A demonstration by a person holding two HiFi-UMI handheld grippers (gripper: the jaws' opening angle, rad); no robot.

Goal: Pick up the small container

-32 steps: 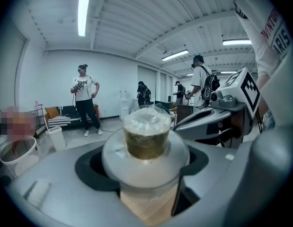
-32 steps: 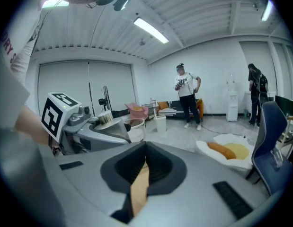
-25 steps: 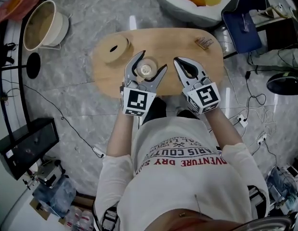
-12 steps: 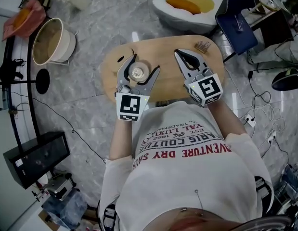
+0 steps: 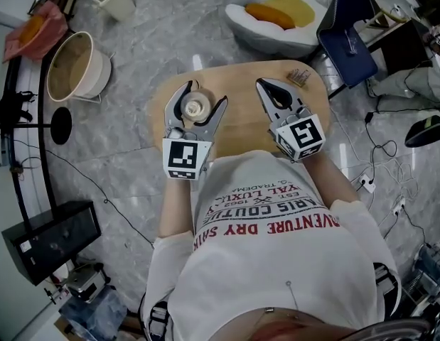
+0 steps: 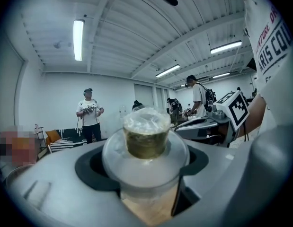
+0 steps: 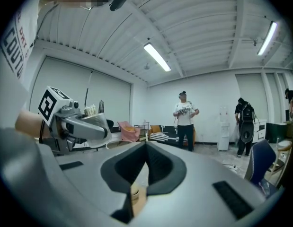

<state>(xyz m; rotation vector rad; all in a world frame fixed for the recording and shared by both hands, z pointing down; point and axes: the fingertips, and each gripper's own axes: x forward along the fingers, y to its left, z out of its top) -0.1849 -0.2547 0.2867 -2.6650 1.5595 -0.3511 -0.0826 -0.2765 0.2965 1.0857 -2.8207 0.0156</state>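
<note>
The left hand-held gripper (image 5: 204, 95) was clamped on the small container (image 5: 196, 107), holding it over the wooden counter (image 5: 242, 123). The right hand-held gripper (image 5: 265, 85) beside it was clenched with nothing inside

Strip lights (image 6: 78, 39) are glowing on the ribbed white ceiling (image 6: 137, 27); a blue chair (image 5: 347, 30) and a cream tub (image 5: 72, 66) are standing on the grey marble floor (image 5: 156, 34) around an oval wooden table (image 5: 241, 116).
</note>
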